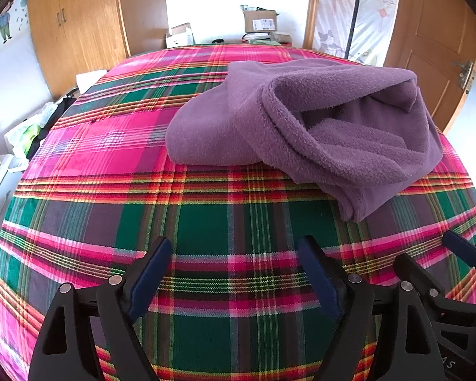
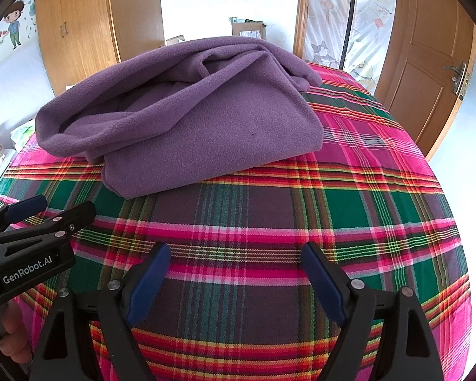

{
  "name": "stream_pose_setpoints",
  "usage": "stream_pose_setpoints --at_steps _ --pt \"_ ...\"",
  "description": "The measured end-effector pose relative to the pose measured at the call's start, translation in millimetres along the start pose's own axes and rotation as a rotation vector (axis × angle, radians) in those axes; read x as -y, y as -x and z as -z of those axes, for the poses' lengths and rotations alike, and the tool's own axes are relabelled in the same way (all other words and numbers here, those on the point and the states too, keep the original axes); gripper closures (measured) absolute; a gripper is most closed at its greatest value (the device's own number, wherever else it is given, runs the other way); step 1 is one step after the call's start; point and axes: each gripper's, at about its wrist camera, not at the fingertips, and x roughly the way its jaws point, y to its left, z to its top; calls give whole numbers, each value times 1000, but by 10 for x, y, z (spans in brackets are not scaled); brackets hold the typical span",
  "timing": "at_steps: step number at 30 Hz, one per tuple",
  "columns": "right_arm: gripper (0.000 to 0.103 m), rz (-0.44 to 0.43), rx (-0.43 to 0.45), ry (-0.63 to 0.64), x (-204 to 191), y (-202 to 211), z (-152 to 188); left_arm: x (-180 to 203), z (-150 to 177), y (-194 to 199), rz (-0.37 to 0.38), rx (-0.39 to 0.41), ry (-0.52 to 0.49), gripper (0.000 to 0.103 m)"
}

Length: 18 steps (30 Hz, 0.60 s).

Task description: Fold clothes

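A purple fleece garment (image 1: pixel 317 127) lies loosely bunched on the plaid bedcover (image 1: pixel 206 222), ahead and to the right in the left wrist view. Seen from the right wrist, the same garment (image 2: pixel 190 111) is ahead and to the left, partly folded, with a flat layer at the front. My left gripper (image 1: pixel 236 254) hovers open over bare cover, short of the cloth, nothing between its fingers. My right gripper (image 2: pixel 234 260) is also open and holds nothing, a little back from the garment's near edge. Each gripper shows at the edge of the other's view: the right one (image 1: pixel 428 257), the left one (image 2: pixel 60 206).
Wooden wardrobes (image 1: pixel 76 31) stand at the back left and a wooden door (image 1: pixel 434 41) at the back right. Cardboard boxes (image 1: pixel 259 20) sit beyond the far end of the bed. Clutter and bags (image 1: pixel 31 130) lie past the bed's left edge. A hand (image 2: pixel 12 333) grips the left tool.
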Motion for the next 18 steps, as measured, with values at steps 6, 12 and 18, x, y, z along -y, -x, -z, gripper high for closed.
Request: stream_pose_setpoints --at_steps 6,12,18 --pt "18 -1 1 0 11 -4 -3 12 -11 -25 -1 3 -1 18" --pt "18 -1 0 0 2 -7 0 14 -7 -23 -2 6 -2 18" --pt "18 -3 0 -1 7 -6 0 48 2 0 -2 12 -6 18"
